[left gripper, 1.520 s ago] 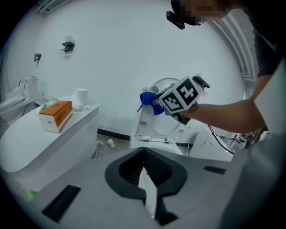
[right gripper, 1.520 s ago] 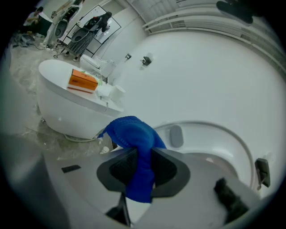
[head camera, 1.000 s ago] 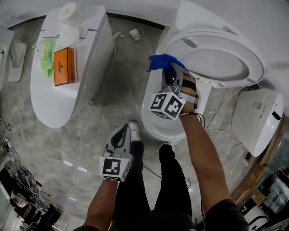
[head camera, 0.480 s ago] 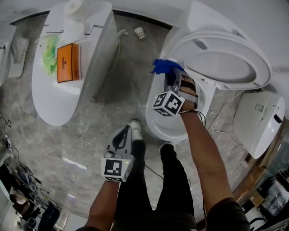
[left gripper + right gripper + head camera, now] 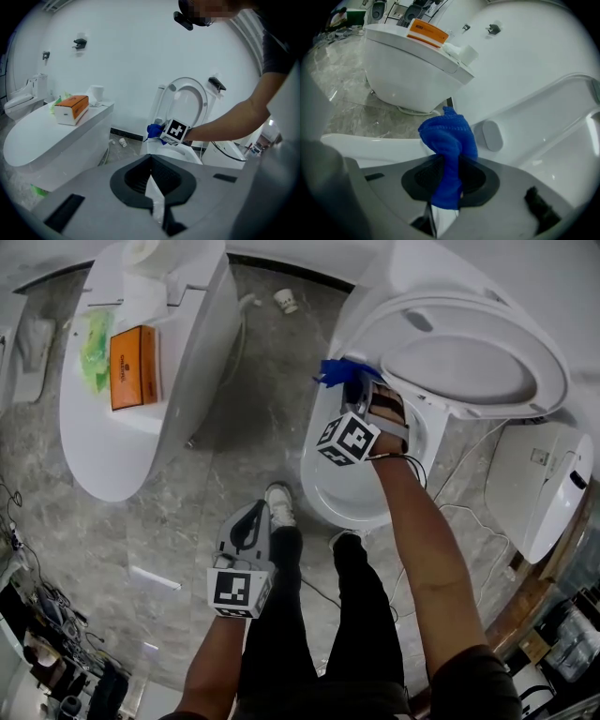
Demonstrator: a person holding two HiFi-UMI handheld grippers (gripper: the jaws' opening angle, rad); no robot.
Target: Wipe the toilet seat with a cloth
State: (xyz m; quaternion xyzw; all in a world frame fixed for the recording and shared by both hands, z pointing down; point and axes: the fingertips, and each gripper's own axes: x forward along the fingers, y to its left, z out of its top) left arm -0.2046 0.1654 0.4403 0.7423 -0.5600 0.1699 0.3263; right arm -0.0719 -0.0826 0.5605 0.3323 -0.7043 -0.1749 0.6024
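Right gripper (image 5: 449, 180) jaws are clamped on the blue cloth (image 5: 449, 136), just beside the raised toilet seat (image 5: 450, 310). Left gripper (image 5: 151, 180) jaws are shut, empty.

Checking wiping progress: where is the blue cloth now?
Head view, right of centre: the blue cloth is clamped in the right gripper at the toilet bowl's left rim, beside the raised lid.

Grey marble floor (image 5: 234, 427) — closed toilet (image 5: 103, 446), open toilet (image 5: 323, 491), small cup (image 5: 287, 302)

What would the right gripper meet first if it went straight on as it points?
Probably the toilet's rim beside the raised seat, with the blue cloth in its fingers touching first; depth is unclear.
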